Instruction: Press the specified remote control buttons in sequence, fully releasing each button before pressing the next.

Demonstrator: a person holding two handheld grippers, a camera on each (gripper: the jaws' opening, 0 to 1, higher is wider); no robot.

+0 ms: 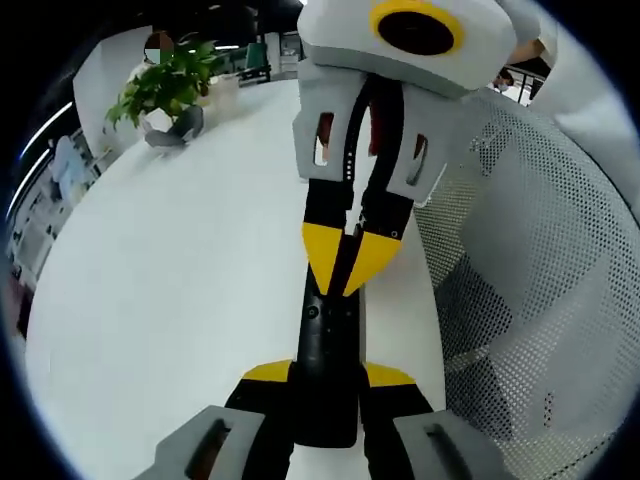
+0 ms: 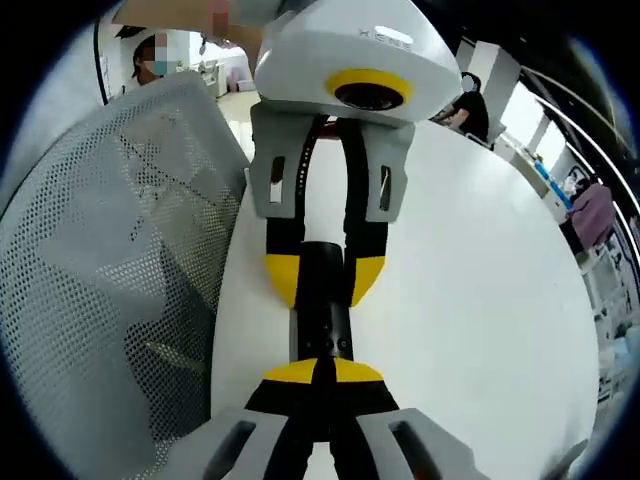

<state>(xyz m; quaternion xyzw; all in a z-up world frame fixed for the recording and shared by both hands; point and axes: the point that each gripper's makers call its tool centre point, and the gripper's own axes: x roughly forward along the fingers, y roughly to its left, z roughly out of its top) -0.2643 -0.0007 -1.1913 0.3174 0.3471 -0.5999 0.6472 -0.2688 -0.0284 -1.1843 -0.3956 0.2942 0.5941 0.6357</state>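
the white table (image 1: pixel 180 290) fills the left and middle of the left gripper view, with lots of bare room. a grey mesh chair (image 1: pixel 540 280) sits along the table's right edge. a potted plant (image 1: pixel 165 90) stands far off in the upper left.

the black remote (image 1: pixel 328 350) lies in the lower middle, near the table's edge. the left gripper (image 1: pixel 328 385) holds its near end between narrow yellow-tipped fingers. the right gripper (image 1: pixel 347 262) comes down from the top, its tips closed together and touching the remote.

the buttons are too small to make out.

in the right gripper view, the remote (image 2: pixel 322 300) is in the middle.
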